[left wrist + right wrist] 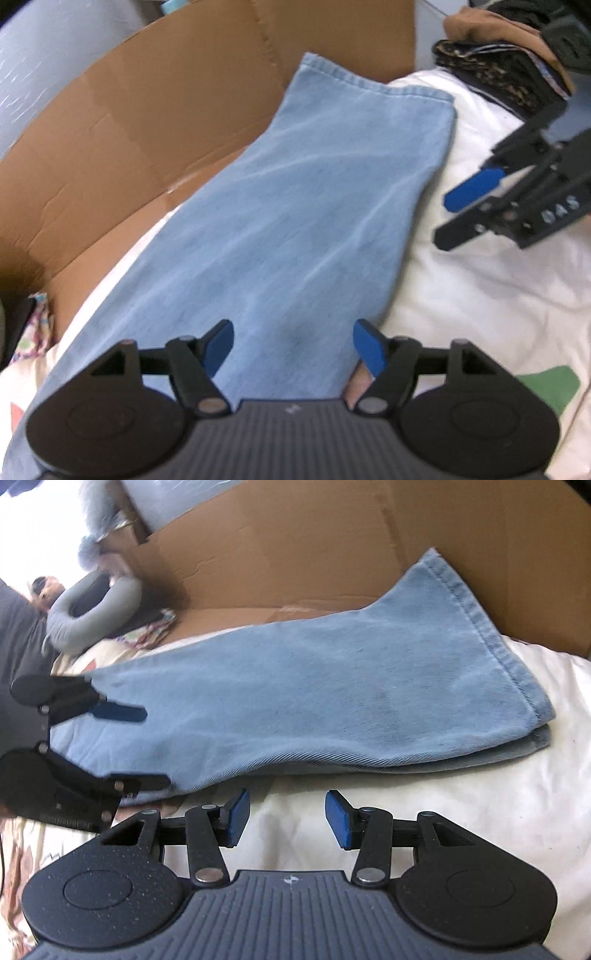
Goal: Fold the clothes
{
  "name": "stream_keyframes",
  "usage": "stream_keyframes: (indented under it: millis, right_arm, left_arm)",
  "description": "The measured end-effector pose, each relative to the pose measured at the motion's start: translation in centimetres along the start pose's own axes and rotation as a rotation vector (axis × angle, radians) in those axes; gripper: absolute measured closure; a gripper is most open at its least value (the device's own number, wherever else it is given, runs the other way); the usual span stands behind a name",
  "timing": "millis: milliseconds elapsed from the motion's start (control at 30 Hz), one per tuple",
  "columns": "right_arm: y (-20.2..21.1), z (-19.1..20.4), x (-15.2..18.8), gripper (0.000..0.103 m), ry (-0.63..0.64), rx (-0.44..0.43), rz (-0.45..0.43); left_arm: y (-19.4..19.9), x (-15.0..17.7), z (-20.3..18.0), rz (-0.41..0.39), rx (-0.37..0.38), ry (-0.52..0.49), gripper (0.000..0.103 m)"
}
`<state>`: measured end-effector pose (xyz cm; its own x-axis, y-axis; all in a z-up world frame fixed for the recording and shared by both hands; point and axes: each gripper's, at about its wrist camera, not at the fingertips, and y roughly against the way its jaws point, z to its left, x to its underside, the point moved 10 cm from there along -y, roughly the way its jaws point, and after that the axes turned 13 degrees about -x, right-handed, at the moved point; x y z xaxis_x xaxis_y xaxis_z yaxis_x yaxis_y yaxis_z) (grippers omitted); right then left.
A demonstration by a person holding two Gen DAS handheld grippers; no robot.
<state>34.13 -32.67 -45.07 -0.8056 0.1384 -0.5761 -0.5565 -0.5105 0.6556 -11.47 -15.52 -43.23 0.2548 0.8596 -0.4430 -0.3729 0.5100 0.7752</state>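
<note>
Light-blue jeans [295, 709] lie doubled leg over leg on a white bedsheet [443, 812], hem at two o'clock in the right wrist view against a cardboard box [295, 554]. The left gripper [293, 345] hovers over the denim, the right gripper [287, 818] beside its edge, both spread and holding nothing. Judged mid-fold; a crosswise fold would need both hem corners pinched.

Both wrist views look closely across the same jeans [295, 206].
</note>
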Motion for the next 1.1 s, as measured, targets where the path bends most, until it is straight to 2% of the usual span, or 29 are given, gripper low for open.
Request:
stream_keyframes:
  millis: [67, 233, 267, 333, 433, 600, 800, 1100]
  right_arm:
    - [-0.3, 0.5, 0.2, 0.051, 0.023, -0.001, 0.011]
    - [-1.0, 1.0, -0.2, 0.051, 0.031, -0.004, 0.011]
    - [-1.1, 1.1, -0.4, 0.051, 0.036, -0.003, 0.008]
    - [-1.2, 1.5, -0.8, 0.051, 0.043, -0.007, 0.002]
    - [-1.5, 1.8, -1.2, 0.051, 0.055, 0.003, 0.002]
    - [-2.1, 2.3, -1.5, 0.051, 0.067, -0.005, 0.011]
    - [-2.0, 2.3, -1.1, 0.051, 0.07, -0.007, 0.022]
    - [-2.2, 1.9, -0.9, 0.051, 0.082, 0.0, 0.036]
  left_arm:
    - [-0.3, 0.1, 0.5, 0.008, -0.009, 0.035, 0.03]
    - [0.2, 0.1, 0.8, -0.023, -0.048, 0.016, 0.048]
    - [0.5, 0.0, 1.0, -0.035, -0.047, 0.016, 0.049]
    - [1.0, -0.2, 1.0, -0.05, -0.038, 0.017, 0.047]
    - [1.5, -0.5, 0.3, -0.053, -0.007, 0.019, 0.034]
    - [1.2, 0.0, -2.5, -0.039, 0.012, -0.044, 0.033]
    - [-0.6, 1.3, -3.4, -0.005, -0.043, -0.092, 0.032]
    - [2.0, -0.8, -0.5, -0.131, -0.059, -0.016, 0.033]
